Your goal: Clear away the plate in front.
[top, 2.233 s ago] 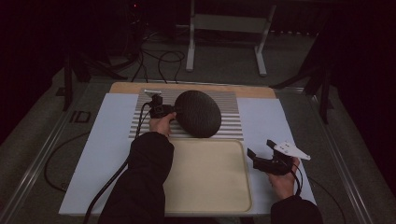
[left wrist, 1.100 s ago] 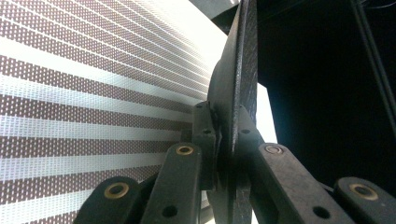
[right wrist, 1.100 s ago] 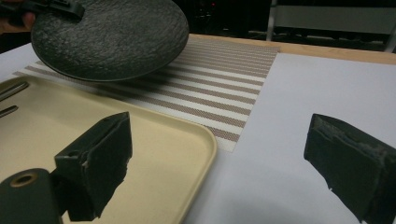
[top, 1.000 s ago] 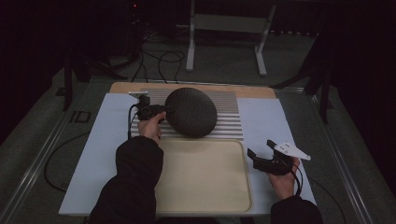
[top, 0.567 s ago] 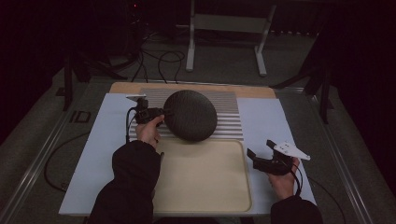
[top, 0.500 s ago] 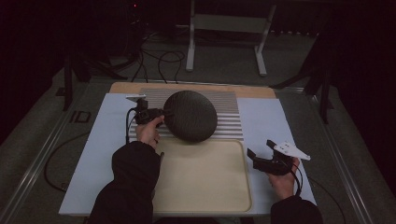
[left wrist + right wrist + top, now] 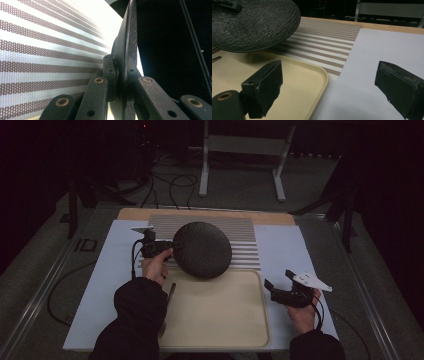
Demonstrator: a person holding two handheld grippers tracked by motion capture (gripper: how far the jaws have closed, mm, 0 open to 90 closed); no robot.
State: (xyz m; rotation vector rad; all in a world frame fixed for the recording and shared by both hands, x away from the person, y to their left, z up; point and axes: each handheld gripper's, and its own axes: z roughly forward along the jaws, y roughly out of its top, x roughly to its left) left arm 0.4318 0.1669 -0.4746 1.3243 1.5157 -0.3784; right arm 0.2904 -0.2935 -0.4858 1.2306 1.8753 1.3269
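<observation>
Left tool [image 7: 167, 248] was clamped on the plate's [image 7: 202, 249] left rim, plate lifted over the striped mat [image 7: 245, 232] and the tray's [image 7: 215, 320] far edge. Right tool [image 7: 280, 290] sat wide open, holding nothing, low over the white surface [image 7: 295, 250] right of the tray. Plate looked stiff, textured, likely breakable and fairly heavy for an edge pinch; rim was the only hold. It was round, so no long axis; it hung tilted, dark textured face upward.
</observation>
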